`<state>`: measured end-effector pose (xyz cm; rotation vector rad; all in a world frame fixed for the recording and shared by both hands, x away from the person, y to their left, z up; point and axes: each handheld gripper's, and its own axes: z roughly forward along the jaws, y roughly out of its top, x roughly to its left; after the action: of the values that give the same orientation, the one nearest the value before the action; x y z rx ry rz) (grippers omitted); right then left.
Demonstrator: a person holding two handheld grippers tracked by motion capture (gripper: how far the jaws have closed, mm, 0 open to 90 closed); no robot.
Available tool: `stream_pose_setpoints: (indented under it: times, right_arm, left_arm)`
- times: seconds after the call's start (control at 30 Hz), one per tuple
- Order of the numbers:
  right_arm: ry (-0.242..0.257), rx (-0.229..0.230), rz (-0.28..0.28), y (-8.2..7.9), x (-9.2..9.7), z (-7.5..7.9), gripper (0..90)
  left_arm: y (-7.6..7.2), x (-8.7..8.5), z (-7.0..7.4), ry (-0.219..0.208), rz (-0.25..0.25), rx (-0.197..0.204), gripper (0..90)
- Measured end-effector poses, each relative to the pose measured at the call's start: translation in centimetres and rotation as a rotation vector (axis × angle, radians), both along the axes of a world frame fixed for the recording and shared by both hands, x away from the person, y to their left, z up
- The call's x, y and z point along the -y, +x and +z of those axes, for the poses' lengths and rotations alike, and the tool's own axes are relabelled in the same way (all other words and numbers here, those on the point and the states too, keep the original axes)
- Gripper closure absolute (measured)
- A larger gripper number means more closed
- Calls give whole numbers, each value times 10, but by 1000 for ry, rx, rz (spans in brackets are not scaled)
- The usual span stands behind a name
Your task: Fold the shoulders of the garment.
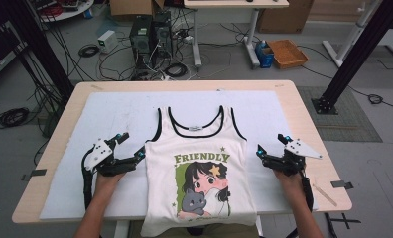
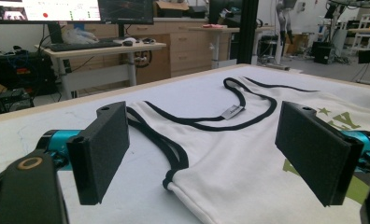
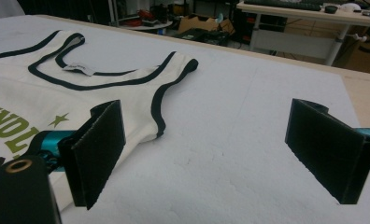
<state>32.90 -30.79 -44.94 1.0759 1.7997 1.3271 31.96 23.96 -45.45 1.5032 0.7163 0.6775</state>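
**Both grippers open, flanking a flat-laid tank top**

The cream sleeveless cotton tank top with black trim and a green cartoon print (image 1: 200, 168) lies face up on the white padded sheet (image 1: 115, 114) covering the wooden table (image 1: 303, 114), neck away from the person, hem hanging over the near edge. The left gripper (image 1: 129, 147) sits just beside the garment's left side seam below the armhole; the right gripper (image 1: 271, 148) stands near the opposite side. Both sets of jaws stand wide apart with nothing between the pads. This mirrored placement probably sets up a two-sided pinch of the side edges, as for folding or lifting the garment evenly.
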Motion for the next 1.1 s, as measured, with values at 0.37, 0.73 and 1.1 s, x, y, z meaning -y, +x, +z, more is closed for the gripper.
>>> stream_pose_setpoints:
  times: [0.37,0.73,1.1]
  right_arm:
    - [-6,2,-3,0,0,0,120]
    - [7,-27,-9,5,1,2,120]
    - [80,65,-16,4,0,31,120]
  left_arm:
    - [1,-1,0,-10,4,-6,176]
    - [5,-7,8,-35,53,-33,176]
    - [21,-5,20,-42,26,-67,176]
